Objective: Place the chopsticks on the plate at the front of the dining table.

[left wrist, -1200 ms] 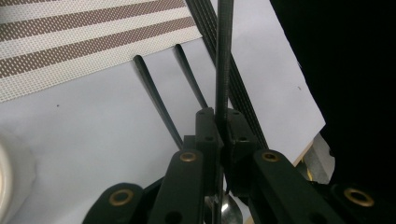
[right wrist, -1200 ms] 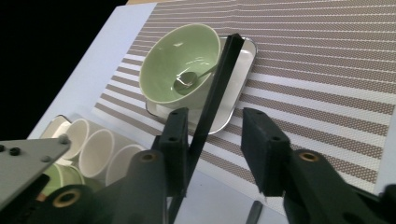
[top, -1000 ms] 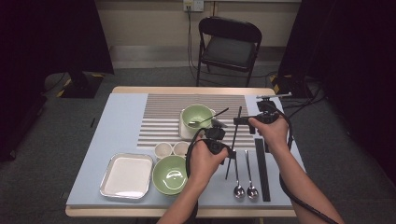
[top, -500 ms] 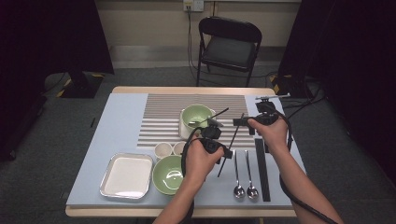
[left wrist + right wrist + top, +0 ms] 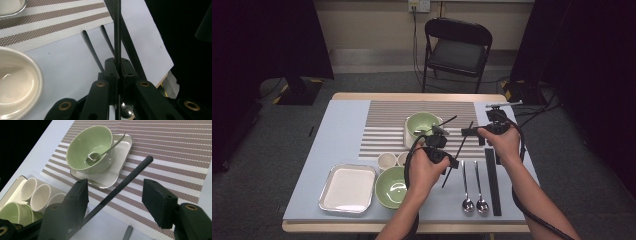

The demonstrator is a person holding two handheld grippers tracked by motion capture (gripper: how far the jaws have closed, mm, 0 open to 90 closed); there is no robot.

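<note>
My left gripper is shut on a black chopstick and holds it tilted above the table, right of the green bowl with a spoon. My right gripper is at the chopstick's upper end. Its jaws have just been opening and now stand wide. The chopstick runs between them, close to the left jaw, and the pads do not press on it.
A striped placemat covers the table's middle. At the near side lie a silver tray, another green bowl and small white cups. Two spoons and more black chopsticks lie at the right. A folding chair stands beyond the table.
The right gripper's jaws have opened off the chopstick. The chopstick has tilted further in the left gripper, its lower end swinging left. The hands have barely shifted.
</note>
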